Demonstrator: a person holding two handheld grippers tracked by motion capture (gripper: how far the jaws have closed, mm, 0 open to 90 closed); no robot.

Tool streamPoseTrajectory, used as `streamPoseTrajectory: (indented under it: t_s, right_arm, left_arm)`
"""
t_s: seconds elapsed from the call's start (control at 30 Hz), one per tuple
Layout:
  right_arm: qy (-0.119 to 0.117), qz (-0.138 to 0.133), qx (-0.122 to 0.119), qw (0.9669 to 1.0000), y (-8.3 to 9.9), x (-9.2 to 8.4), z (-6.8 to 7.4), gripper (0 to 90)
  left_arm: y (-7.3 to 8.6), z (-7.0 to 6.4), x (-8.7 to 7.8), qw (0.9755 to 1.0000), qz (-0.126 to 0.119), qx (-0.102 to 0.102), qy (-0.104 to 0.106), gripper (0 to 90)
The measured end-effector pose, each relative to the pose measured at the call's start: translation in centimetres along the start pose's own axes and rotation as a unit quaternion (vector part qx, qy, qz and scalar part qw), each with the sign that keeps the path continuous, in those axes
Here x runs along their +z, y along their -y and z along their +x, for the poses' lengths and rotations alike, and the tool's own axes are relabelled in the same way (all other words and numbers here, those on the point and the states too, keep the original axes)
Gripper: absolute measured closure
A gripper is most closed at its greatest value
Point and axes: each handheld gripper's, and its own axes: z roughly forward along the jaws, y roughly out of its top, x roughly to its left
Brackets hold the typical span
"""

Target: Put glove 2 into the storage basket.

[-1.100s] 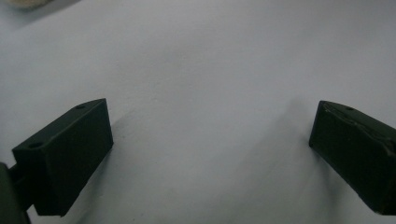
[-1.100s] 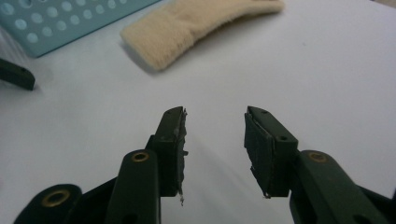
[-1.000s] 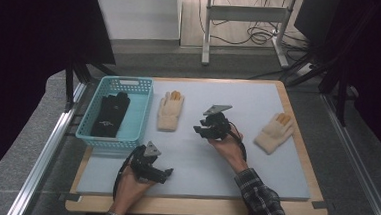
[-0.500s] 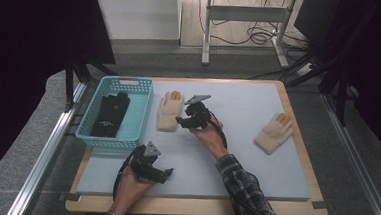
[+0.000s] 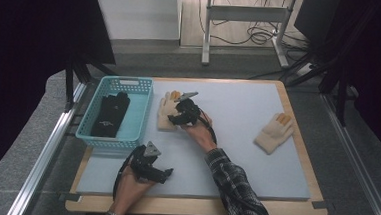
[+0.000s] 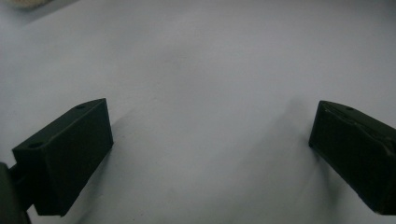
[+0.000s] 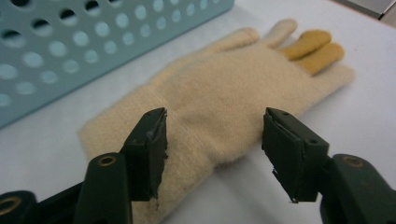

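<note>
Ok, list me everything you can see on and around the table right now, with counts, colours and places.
near glove: 1, cream with orange fingertips, flat on the mat beside the basket, under the right tongs
far glove: 1, cream with orange fingertips, right side of the mat
basket: 1, teal, perforated, left edge of the mat
dark gloves: black, count unclear, inside the basket
mat: 1, pale grey-blue, covering the wooden board
right tongs: black, jaws just opened wider, apart over the near glove's cuff
left tongs: black, open over bare mat, front left
</note>
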Motion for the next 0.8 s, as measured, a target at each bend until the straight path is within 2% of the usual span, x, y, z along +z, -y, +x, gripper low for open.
streamPoseTrajectory:
  t_s: [0.13,0.27,0.37,0.47,0.67,0.73,0.8]
  right_arm:
    - [-0.008,0.011,0.007,0.9999,0.2,0.7,-0.2,50.1]
    - [-0.036,0.012,0.044,0.9983,0.4,1.0,-0.5,69.1]
    - [-0.046,0.013,0.073,0.9962,0.4,1.0,-0.6,75.9]
    - [-0.043,0.014,0.089,0.9950,0.3,0.7,-0.7,80.1]
    - [-0.039,0.006,0.068,0.9969,-0.5,-0.9,-0.2,81.5]
    - [-0.038,-0.001,0.054,0.9978,-0.8,-1.9,0.1,81.6]
    - [-0.038,-0.009,0.050,0.9980,-0.9,-2.9,0.3,81.6]
  left_arm:
    - [0.0,0.0,0.0,1.0000,0.000,0.000,0.000,0.0]
    - [0.0,0.0,0.0,1.0000,0.000,-0.001,0.000,0.0]
    - [0.0,0.0,0.0,1.0000,0.000,-0.001,0.000,0.0]
    - [0.0,0.0,0.0,1.0000,0.000,-0.001,0.000,0.0]
    - [0.0,0.0,0.0,1.0000,0.000,-0.001,0.000,0.0]
    - [0.0,0.0,0.0,1.0000,0.000,-0.001,0.000,0.0]
    - [0.0,0.0,0.0,1.0000,-0.001,-0.001,0.000,0.0]
